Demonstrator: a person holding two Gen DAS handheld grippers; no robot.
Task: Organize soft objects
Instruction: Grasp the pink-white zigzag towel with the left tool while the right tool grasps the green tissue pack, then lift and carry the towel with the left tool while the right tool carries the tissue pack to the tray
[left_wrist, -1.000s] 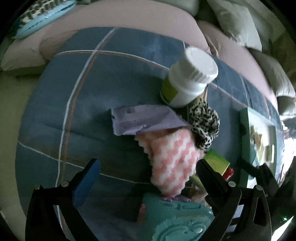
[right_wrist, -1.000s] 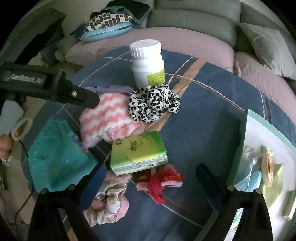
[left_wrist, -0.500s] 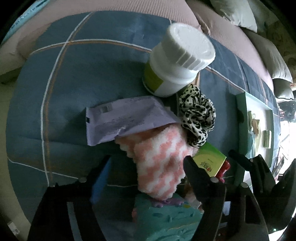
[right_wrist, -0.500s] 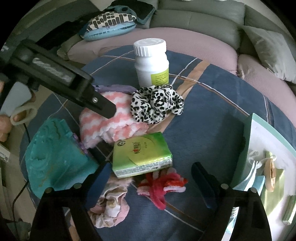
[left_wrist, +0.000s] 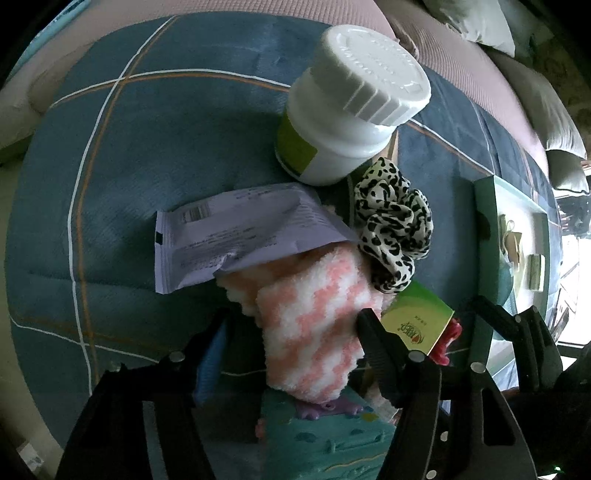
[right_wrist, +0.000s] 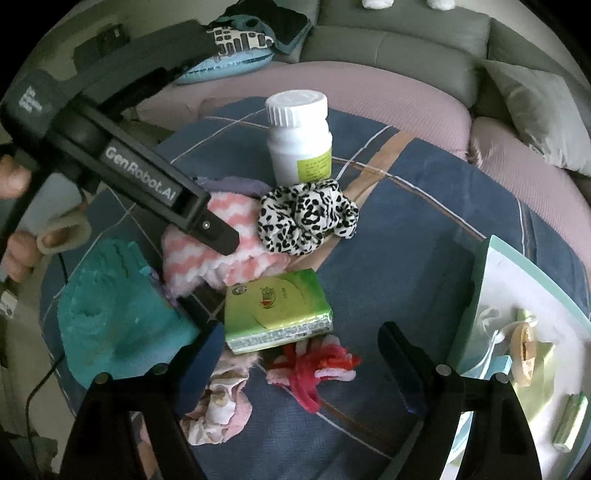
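Observation:
A fluffy pink-and-white sock (left_wrist: 314, 325) lies on the blue blanket (left_wrist: 147, 147); it also shows in the right wrist view (right_wrist: 207, 254). My left gripper (left_wrist: 291, 332) is open, its fingers either side of the sock. A leopard-print scrunchie (right_wrist: 306, 218) lies beside the sock. A red and pink yarn tie (right_wrist: 314, 369) and a pale floral scrunchie (right_wrist: 218, 410) lie in front of my right gripper (right_wrist: 299, 354), which is open and empty above them.
A white pill bottle (right_wrist: 299, 136) stands behind the scrunchie. A green tissue pack (right_wrist: 277, 310), a lilac packet (left_wrist: 236, 236), a teal toy (right_wrist: 114, 310) and a green-rimmed tray (right_wrist: 532, 332) with small items lie around. Sofa cushions ring the blanket.
My left gripper has moved forward and down over the pink-and-white sock, its fingers narrowing around it. The right gripper has shifted only slightly.

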